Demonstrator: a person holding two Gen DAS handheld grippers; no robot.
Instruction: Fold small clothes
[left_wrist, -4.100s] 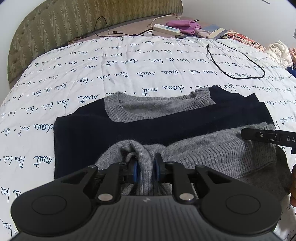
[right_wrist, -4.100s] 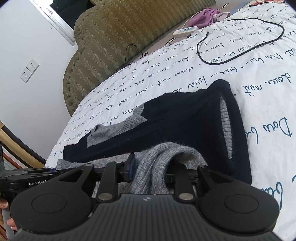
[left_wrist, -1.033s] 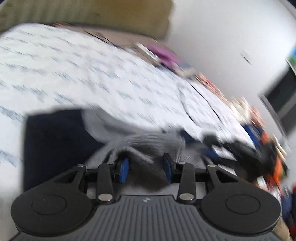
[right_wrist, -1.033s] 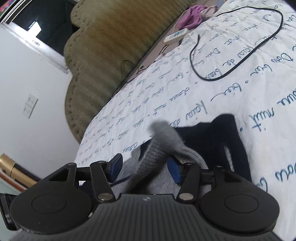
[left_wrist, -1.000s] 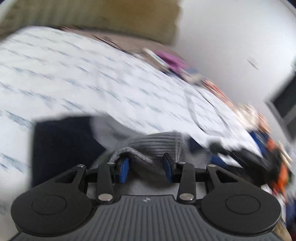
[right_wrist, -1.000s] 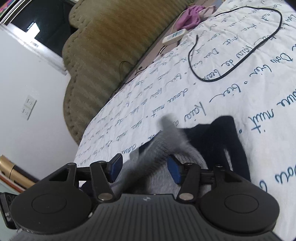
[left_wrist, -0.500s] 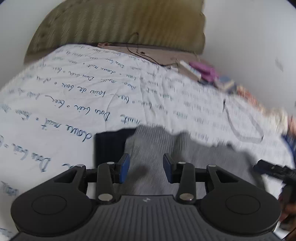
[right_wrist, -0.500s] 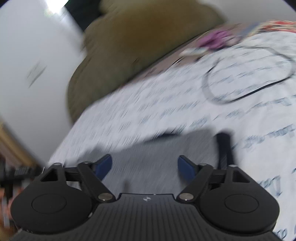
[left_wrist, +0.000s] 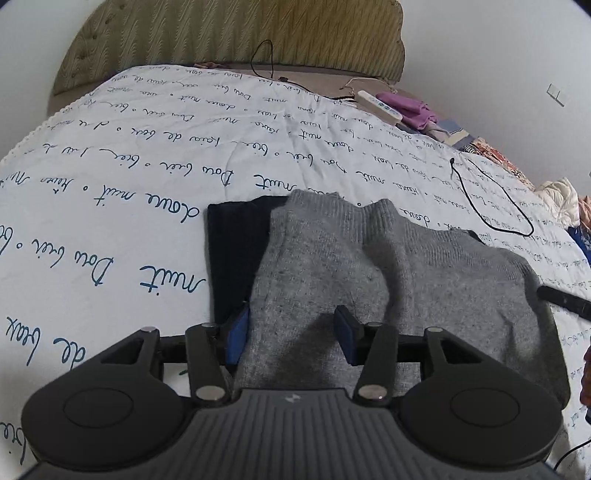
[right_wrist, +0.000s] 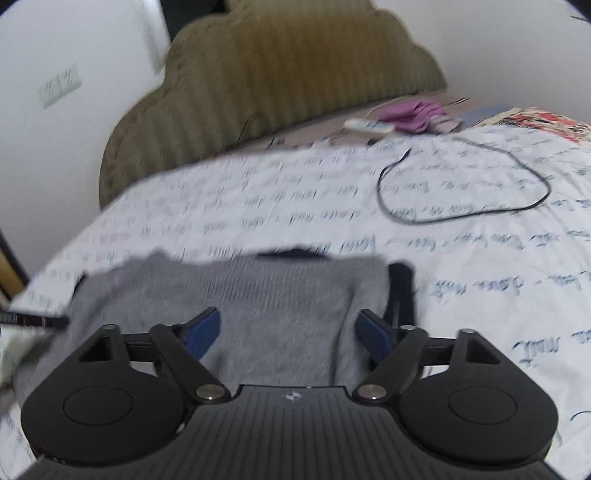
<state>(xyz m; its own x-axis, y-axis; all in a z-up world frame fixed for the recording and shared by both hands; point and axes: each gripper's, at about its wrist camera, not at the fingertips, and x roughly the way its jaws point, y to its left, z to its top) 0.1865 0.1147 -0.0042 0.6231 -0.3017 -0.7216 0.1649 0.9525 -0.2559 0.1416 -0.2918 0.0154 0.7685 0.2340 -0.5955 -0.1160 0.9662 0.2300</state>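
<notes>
A grey and navy knit sweater (left_wrist: 369, 266) lies folded on the white bedspread (left_wrist: 110, 192), its grey half laid flat over the navy part, which shows as a strip (left_wrist: 232, 258) on the left. My left gripper (left_wrist: 291, 334) hovers over the sweater's near left edge. Its jaws are opening, and the cloth lies flat below them, not pinched. In the blurred right wrist view, my right gripper (right_wrist: 289, 329) stands wide over the sweater (right_wrist: 273, 295), its jaws still opening, with no cloth pinched between the pads. The right gripper's finger (left_wrist: 563, 301) shows at the sweater's right edge.
A black cable loop (left_wrist: 491, 206) lies on the bedspread beyond the sweater to the right. A white remote (left_wrist: 378, 105) and purple cloth (left_wrist: 410, 109) sit near the olive headboard (left_wrist: 229, 37). Piled clothes (left_wrist: 561, 203) crowd the far right edge.
Both grippers have let go of the grey fold, and it now lies flat over the navy part. Both pairs of jaws have widened, and the right view has rolled level.
</notes>
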